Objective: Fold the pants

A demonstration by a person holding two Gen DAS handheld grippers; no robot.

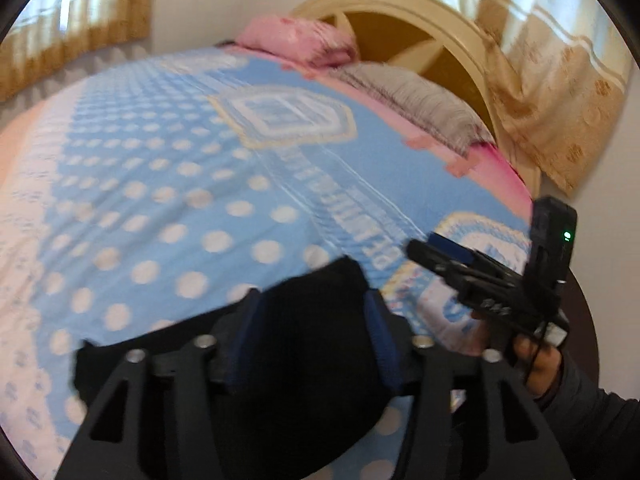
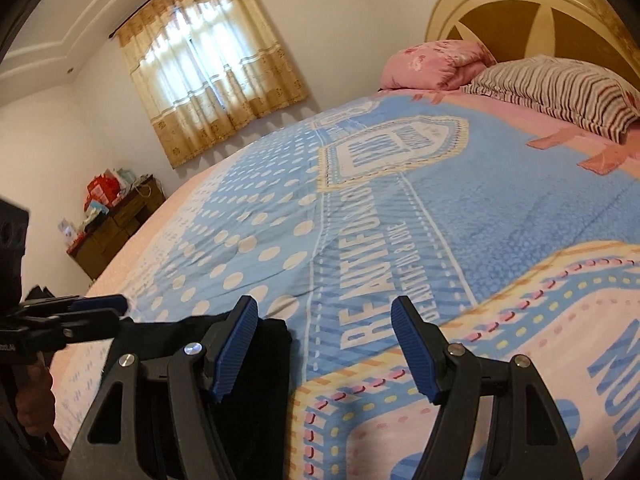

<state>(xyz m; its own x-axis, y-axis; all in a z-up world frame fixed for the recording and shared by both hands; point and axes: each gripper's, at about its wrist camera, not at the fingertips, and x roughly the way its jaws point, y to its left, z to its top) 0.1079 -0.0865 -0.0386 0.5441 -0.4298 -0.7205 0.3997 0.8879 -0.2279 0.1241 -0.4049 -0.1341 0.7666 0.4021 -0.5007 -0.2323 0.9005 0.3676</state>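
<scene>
Black pants (image 1: 304, 360) lie in a folded heap on the blue polka-dot bedspread (image 1: 180, 200) at the near edge of the bed. My left gripper (image 1: 314, 300) is open, its blue-padded fingers (image 1: 380, 332) either side of the heap and just above it. The right wrist view shows the pants (image 2: 264, 380) at lower left, under the left finger of my right gripper (image 2: 325, 308), which is open and empty over the bedspread (image 2: 460, 208). The right gripper also shows in the left wrist view (image 1: 436, 254), and the left one in the right wrist view (image 2: 118, 308).
A pink pillow (image 2: 436, 64) and a striped pillow (image 2: 560, 88) lie by the cream headboard (image 2: 500, 4). A dark wooden cabinet (image 2: 116, 224) with clutter stands by the far wall under a curtained window (image 2: 208, 56). A curtain (image 1: 560, 92) hangs at the right.
</scene>
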